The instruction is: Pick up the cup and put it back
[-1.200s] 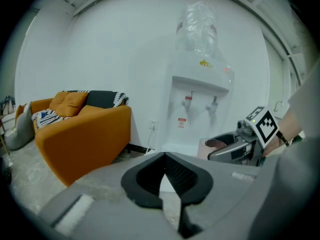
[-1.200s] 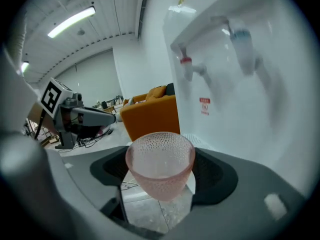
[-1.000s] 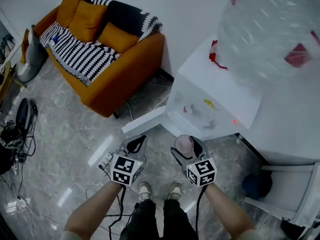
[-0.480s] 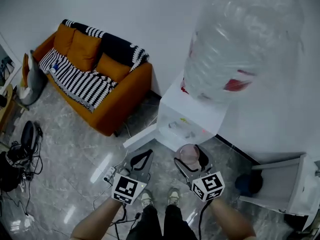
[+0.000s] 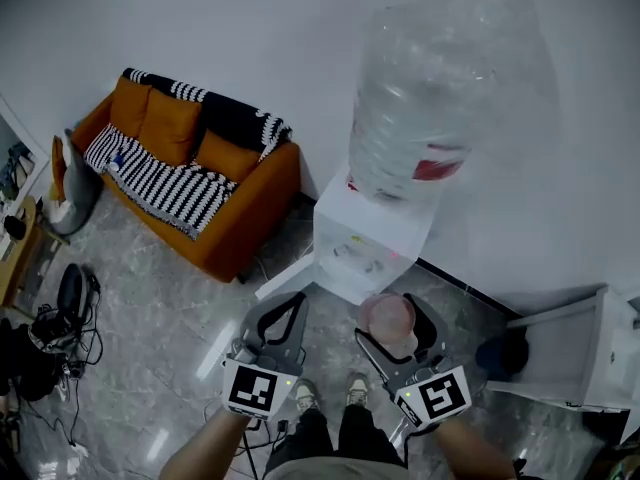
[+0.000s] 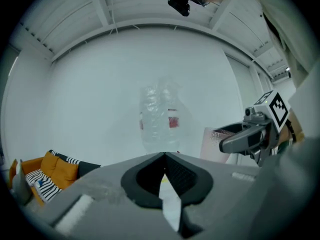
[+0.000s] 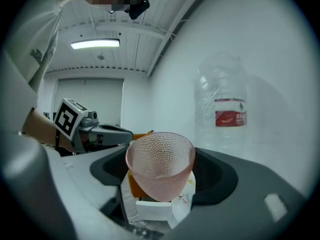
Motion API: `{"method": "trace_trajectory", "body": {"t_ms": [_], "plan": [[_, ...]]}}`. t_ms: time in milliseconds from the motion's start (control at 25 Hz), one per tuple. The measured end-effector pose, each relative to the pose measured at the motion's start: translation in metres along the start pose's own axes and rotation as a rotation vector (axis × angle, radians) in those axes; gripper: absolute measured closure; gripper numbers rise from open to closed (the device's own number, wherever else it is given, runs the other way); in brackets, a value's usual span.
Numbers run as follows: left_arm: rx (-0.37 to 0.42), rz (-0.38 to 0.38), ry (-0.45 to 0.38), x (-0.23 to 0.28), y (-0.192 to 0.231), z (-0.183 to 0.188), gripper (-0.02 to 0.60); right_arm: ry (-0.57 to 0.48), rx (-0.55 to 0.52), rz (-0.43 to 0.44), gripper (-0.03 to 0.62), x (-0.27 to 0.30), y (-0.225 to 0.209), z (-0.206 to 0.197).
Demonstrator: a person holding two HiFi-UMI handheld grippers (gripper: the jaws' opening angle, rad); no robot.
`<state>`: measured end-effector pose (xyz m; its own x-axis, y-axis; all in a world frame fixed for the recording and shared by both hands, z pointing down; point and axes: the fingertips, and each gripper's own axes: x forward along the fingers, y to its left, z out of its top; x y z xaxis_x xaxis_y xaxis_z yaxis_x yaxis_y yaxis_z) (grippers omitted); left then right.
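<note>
Cup: pink, dimpled, translucent cup (image 7: 160, 166), upright with its rim up; through the wall I read it as empty.
Cup position: resting on no surface, carried in the air above the grey floor (image 5: 160, 298), near the front of the white dispenser (image 5: 365, 236).
Right gripper: my right gripper (image 5: 393, 320) has the cup. Its fingers (image 7: 220, 176) stand wide, with one dark pad on each side of the cup's wall, pressing on it.
Left gripper: my left gripper (image 5: 288, 308) sits just beside the right one. Its fingers (image 6: 145, 181) meet at the tips with nothing between them. Lower down there is only a thin slit, and something white shows through it.
Cross-check: in the left gripper view I see the right gripper at the right side of the picture, with the pink cup between its fingers.
Water bottle: large clear water bottle (image 5: 440, 88) with a red label, standing on top of the dispenser. I cannot tell how much is in it.
Surroundings: orange sofa (image 5: 205, 183) with a striped throw stands against the wall, well apart to the left of both grippers.
</note>
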<state>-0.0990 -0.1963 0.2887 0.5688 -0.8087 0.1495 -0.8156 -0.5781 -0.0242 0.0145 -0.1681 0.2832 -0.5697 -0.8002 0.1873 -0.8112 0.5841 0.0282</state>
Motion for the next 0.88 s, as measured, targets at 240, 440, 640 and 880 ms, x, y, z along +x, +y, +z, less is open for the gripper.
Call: {"method": "trace_trajectory", "body": {"t_ms": [240, 440, 640, 880], "plan": [[-0.020, 0.038, -0.040, -0.037, -0.016, 0.037, 0.580, 0.004, 0.030, 0.040, 0.207, -0.030, 0.020, 0.040], [-0.010, 0.085, -0.013, -0.067, -0.019, 0.043, 0.579, 0.004, 0.038, 0.068, 0.206, -0.046, 0.024, 0.057], [0.004, 0.106, -0.023, -0.081, -0.023, 0.061, 0.579, -0.004, 0.015, 0.093, 0.206, -0.062, 0.032, 0.072], [0.034, 0.120, -0.051, -0.091, -0.033, 0.083, 0.579, -0.008, -0.002, 0.138, 0.206, -0.078, 0.044, 0.082]]}}
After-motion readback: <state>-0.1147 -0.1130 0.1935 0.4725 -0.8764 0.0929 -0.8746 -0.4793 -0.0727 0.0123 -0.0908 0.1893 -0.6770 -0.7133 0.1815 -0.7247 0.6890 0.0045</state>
